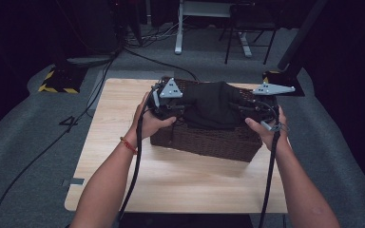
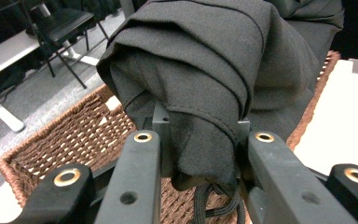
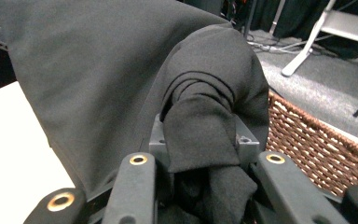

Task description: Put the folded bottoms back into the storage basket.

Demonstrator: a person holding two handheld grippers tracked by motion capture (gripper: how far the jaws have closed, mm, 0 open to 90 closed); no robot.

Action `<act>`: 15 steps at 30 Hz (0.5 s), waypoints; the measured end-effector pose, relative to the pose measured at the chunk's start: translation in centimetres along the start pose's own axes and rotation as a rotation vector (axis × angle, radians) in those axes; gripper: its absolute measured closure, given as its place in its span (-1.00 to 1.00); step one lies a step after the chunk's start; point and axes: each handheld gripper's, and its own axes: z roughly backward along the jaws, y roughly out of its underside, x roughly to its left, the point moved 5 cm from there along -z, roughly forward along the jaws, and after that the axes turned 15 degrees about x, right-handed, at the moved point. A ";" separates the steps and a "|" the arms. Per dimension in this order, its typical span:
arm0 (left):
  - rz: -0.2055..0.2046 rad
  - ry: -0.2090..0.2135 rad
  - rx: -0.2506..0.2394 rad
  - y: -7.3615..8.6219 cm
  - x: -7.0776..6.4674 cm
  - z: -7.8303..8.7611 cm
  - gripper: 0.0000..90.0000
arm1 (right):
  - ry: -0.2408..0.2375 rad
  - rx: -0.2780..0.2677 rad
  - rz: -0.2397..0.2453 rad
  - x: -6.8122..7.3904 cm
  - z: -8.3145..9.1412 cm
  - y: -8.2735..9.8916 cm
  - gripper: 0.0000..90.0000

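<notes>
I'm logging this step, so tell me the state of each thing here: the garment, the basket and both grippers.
Black garment: bunched, held up over the basket at both ends.
Wicker basket: upright on the table, open-topped.
Left gripper: shut on the garment's folded edge.
Right gripper: shut on a bunched fold.

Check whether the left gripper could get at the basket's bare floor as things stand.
Probably not: the left gripper is shut on the black garment, whose bulk hangs between it and the wicker basket.
</notes>
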 end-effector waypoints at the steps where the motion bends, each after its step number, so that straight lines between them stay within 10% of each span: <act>1: 0.007 0.001 0.004 0.0 0.1 -0.4 0.65 | 0.004 0.016 -0.007 -0.4 -0.6 0.1 0.55; 15: 0.051 -0.010 0.079 0.6 1.8 -4.2 0.65 | 0.024 0.124 -0.046 -1.9 -4.7 0.7 0.54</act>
